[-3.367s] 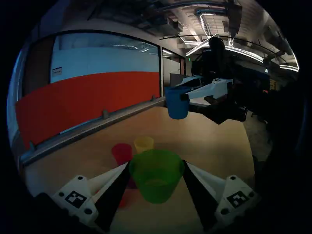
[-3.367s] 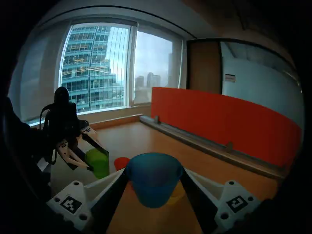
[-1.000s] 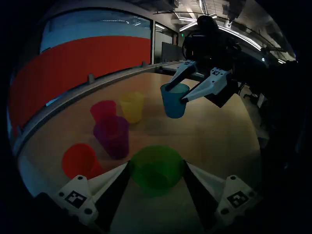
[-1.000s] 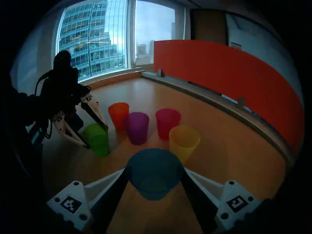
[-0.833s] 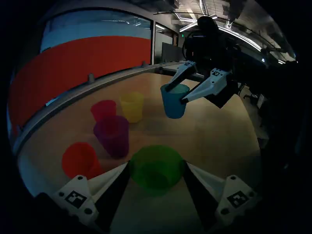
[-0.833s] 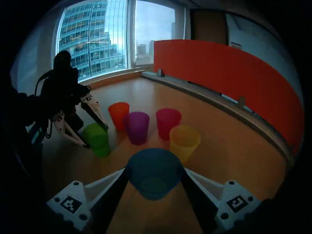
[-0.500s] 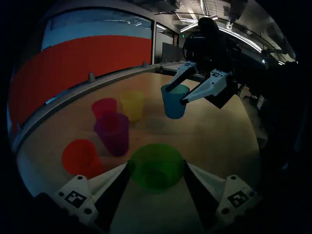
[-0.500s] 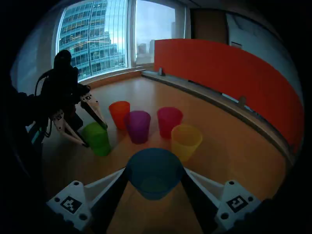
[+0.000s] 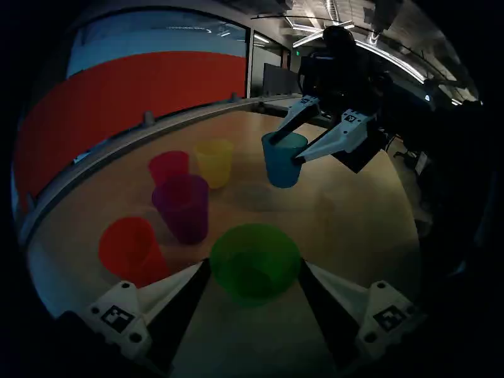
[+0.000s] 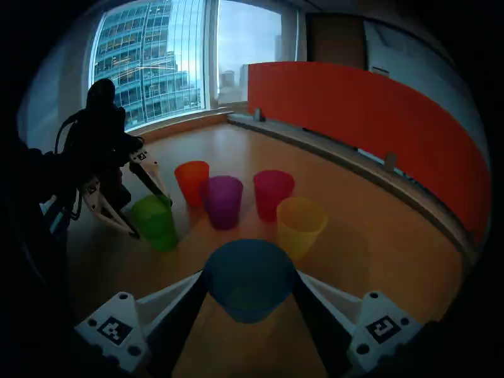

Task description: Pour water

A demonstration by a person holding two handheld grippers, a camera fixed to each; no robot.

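In the left gripper view my left gripper is shut on a green cup, held just above the wooden table. The same green cup shows in the right gripper view at the left, between the left gripper's fingers. My right gripper is shut on a blue cup, held upright over the table. From the left gripper view that blue cup hangs above the table's middle, clamped by the right gripper.
Several other cups stand on the table: red, purple, magenta and yellow. An orange partition runs along the table's far side, with windows beyond. A dark figure holds the left gripper.
Both cups came down from high over the table in the oldest frames. In the last second the green cup has tipped slightly forward, and the blue cup has barely shifted.
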